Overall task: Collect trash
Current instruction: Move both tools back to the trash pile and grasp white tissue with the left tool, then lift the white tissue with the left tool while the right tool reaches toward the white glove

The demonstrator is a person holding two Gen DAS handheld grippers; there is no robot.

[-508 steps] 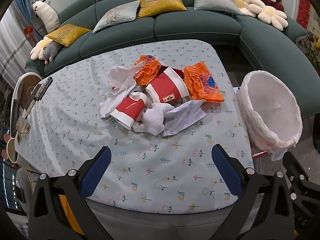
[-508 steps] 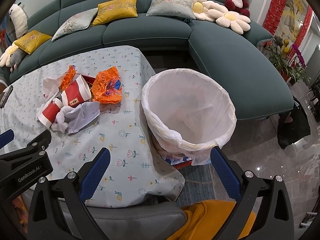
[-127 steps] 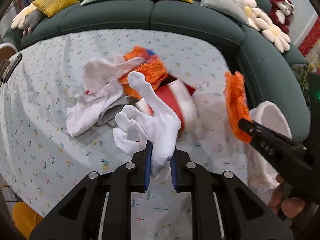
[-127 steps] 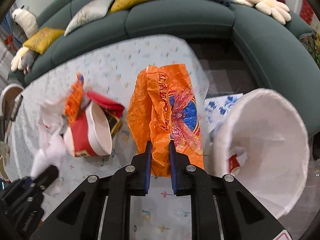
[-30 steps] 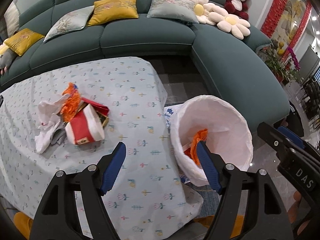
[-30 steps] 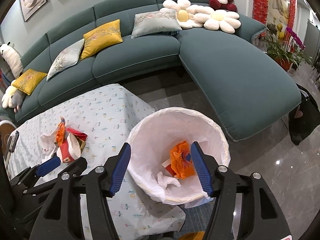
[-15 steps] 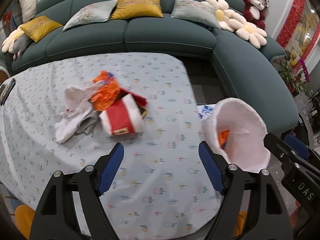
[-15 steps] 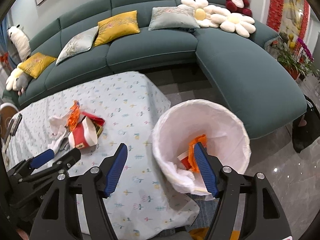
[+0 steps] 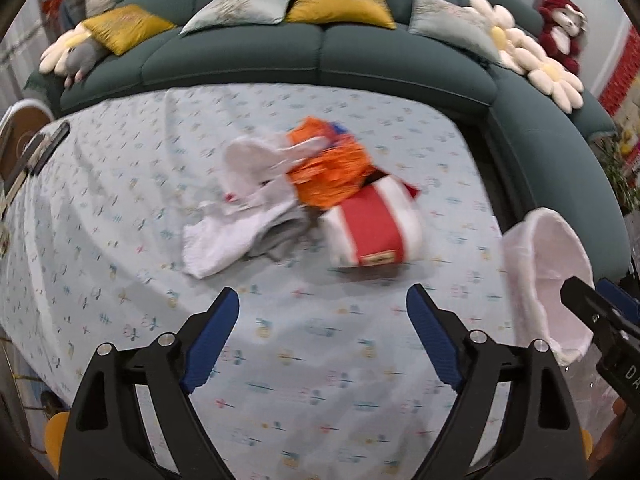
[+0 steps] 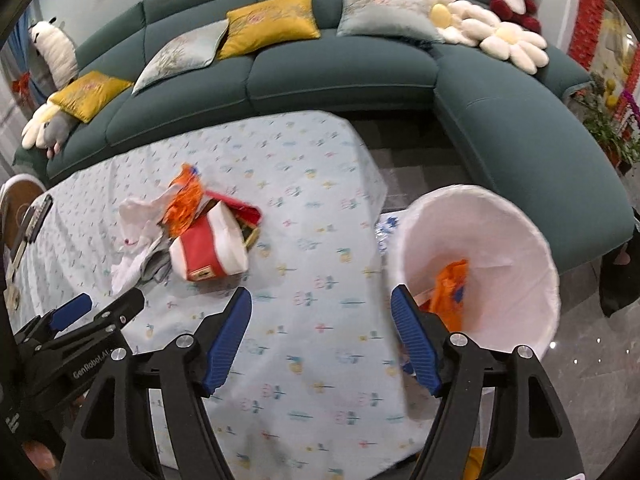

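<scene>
Spreading wider and empty, the left gripper [image 9: 322, 326] and right gripper [image 10: 320, 330] face the red cup [image 9: 370, 226] beside the bin [image 10: 480, 264], ready for another pickup.

On the table [image 9: 120, 264] a cup [image 9: 374, 232] lies on its side just right of crumpled tissues [image 9: 240, 208], a wrapper [image 9: 332, 168] behind both, the sofa [image 10: 340, 68] beyond, and the bin [image 10: 500, 220] off the table's right edge holding another wrapper [image 10: 452, 284].

red-white cup [image 9: 370, 226] tipped, orange wrapper [image 9: 328, 170], white tissues [image 9: 244, 204]
</scene>
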